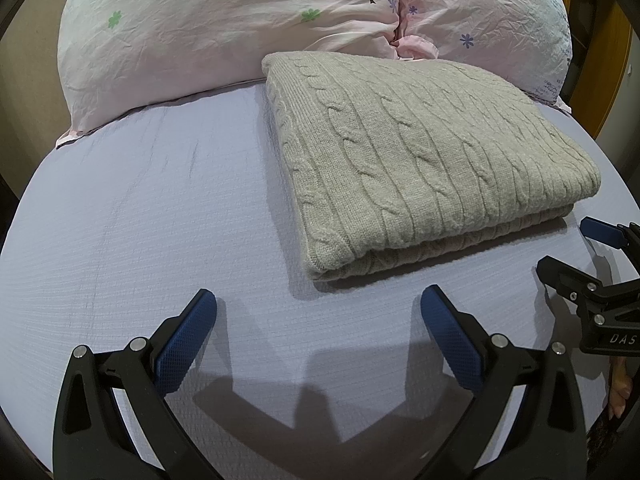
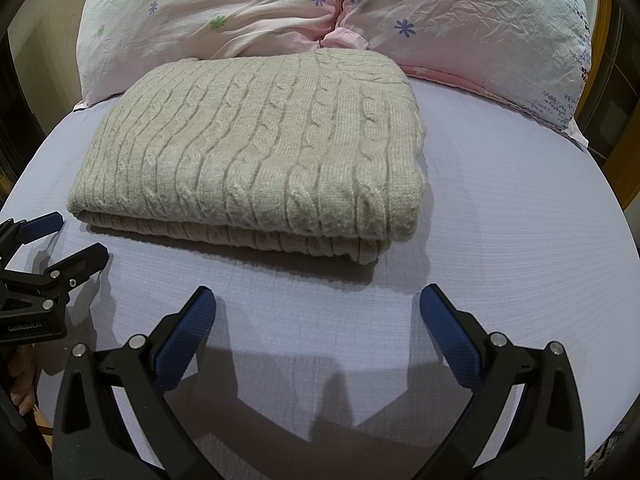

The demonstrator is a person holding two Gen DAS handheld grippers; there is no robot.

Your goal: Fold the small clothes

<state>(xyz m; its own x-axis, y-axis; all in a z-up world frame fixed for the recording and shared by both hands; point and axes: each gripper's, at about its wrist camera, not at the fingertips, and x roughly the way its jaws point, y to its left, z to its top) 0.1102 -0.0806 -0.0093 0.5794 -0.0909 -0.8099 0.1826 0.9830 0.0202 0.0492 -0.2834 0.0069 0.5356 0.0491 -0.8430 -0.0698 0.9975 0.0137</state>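
Note:
A beige cable-knit sweater (image 1: 420,160) lies folded into a thick rectangle on the lavender bed sheet (image 1: 140,208), its far edge against the pillows. It also shows in the right wrist view (image 2: 256,152). My left gripper (image 1: 318,304) is open and empty, just short of the sweater's near edge. My right gripper (image 2: 318,304) is open and empty, also just short of the near edge. The right gripper shows at the right edge of the left wrist view (image 1: 572,252), and the left gripper at the left edge of the right wrist view (image 2: 76,240); both are apart from the sweater.
Two pink floral pillows (image 1: 224,28) (image 1: 492,20) lie across the head of the bed behind the sweater. The bed sheet (image 2: 500,200) spreads to both sides. Wooden furniture (image 1: 608,48) stands past the bed's right side.

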